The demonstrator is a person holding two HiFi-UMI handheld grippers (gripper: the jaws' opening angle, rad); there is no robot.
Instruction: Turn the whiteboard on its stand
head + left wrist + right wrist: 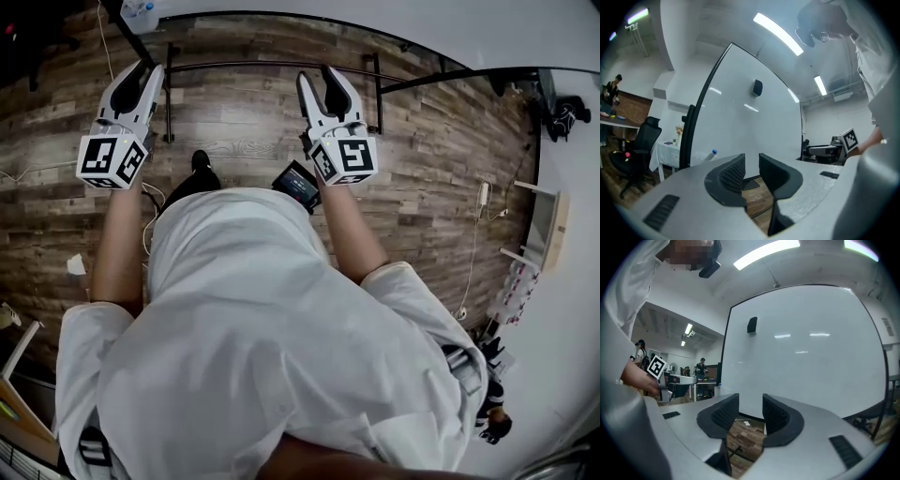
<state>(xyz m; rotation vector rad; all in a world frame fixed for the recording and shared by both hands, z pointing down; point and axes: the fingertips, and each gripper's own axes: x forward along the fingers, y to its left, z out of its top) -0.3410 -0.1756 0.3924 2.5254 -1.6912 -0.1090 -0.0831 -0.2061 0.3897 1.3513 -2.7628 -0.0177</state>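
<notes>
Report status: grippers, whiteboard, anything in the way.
Left gripper and right gripper open, empty. Whiteboard upright ahead, not gripped. Small black object stuck on its face.

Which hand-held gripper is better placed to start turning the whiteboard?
Probably the left hand-held gripper: its open, empty jaws point just beside the dark side frame of the whiteboard. The right hand-held gripper faces its flat middle.

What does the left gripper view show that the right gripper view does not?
Only the left gripper view shows a black office chair and a table under a white cloth. Only the right gripper view shows a small white scrap on the wooden floor. Both show the large white whiteboard in its black frame, with a small black object stuck on it.
</notes>
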